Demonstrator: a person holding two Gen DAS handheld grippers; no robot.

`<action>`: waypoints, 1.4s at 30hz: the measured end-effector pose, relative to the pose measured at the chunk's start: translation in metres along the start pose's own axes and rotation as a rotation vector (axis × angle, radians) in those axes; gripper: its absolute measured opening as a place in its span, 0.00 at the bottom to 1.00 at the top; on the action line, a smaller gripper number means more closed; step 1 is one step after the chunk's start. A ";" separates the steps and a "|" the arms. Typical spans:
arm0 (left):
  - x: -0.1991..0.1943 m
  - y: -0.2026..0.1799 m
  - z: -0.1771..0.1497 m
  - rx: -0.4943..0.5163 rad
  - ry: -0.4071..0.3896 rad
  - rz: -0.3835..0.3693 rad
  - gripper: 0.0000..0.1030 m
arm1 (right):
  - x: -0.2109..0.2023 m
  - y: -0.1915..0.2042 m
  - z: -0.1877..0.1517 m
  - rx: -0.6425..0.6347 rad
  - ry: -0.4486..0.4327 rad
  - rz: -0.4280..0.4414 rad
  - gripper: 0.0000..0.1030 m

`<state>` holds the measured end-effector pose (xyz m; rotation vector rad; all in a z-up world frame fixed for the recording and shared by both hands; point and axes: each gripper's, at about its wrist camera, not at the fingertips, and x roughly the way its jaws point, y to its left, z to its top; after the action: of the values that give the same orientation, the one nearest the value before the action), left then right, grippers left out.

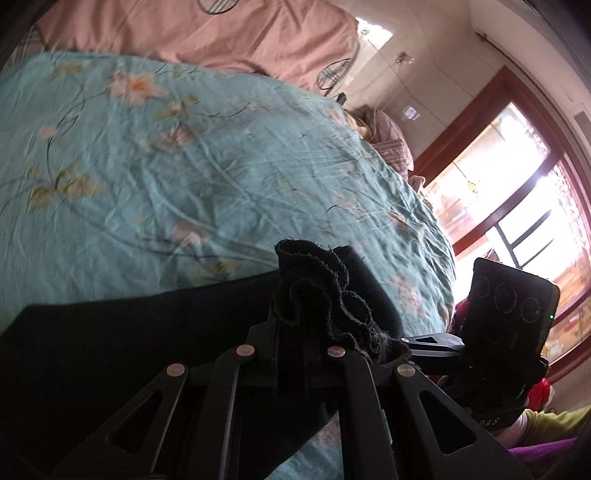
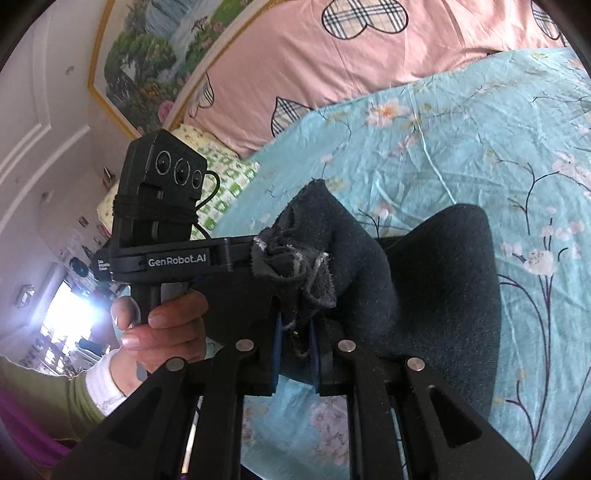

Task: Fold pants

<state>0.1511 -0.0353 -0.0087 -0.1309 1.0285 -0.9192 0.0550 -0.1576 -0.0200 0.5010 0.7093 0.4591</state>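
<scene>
The black pants lie on a teal floral bedsheet. My left gripper is shut on a bunched, frayed edge of the pants, lifted off the sheet. My right gripper is shut on another bunched edge of the pants, and the dark cloth drapes from it to the right over the sheet. The left gripper's body shows in the right wrist view, held by a hand. The right gripper's body shows in the left wrist view.
A pink quilt with plaid hearts lies along the far side of the bed, also in the left wrist view. A green-patterned pillow sits at the bed's corner. A framed landscape painting hangs on the wall. A red-framed window is beyond the bed.
</scene>
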 end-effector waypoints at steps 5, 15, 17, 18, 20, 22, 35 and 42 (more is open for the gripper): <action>0.004 0.014 -0.010 -0.042 0.015 0.022 0.07 | 0.008 0.004 -0.004 -0.016 0.048 -0.039 0.16; -0.012 0.037 -0.031 -0.133 -0.007 0.076 0.08 | 0.019 0.021 -0.013 -0.081 0.110 -0.052 0.41; -0.019 0.041 -0.036 -0.150 -0.020 0.093 0.08 | 0.021 0.024 -0.015 -0.084 0.123 -0.039 0.41; -0.024 0.043 -0.039 -0.161 -0.026 0.098 0.10 | 0.022 0.025 -0.015 -0.083 0.129 -0.030 0.41; -0.034 0.047 -0.045 -0.191 -0.045 0.115 0.11 | 0.024 0.027 -0.017 -0.083 0.139 -0.021 0.41; -0.046 0.051 -0.051 -0.215 -0.072 0.132 0.12 | 0.024 0.030 -0.018 -0.090 0.146 -0.014 0.41; -0.127 0.063 -0.103 -0.378 -0.238 0.285 0.23 | 0.025 0.064 0.002 -0.152 0.105 0.056 0.41; -0.164 0.072 -0.136 -0.484 -0.305 0.334 0.23 | 0.049 0.080 0.015 -0.186 0.127 0.094 0.41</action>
<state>0.0569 0.1684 -0.0070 -0.4742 0.9329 -0.3214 0.0803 -0.0714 0.0118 0.3330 0.7585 0.6431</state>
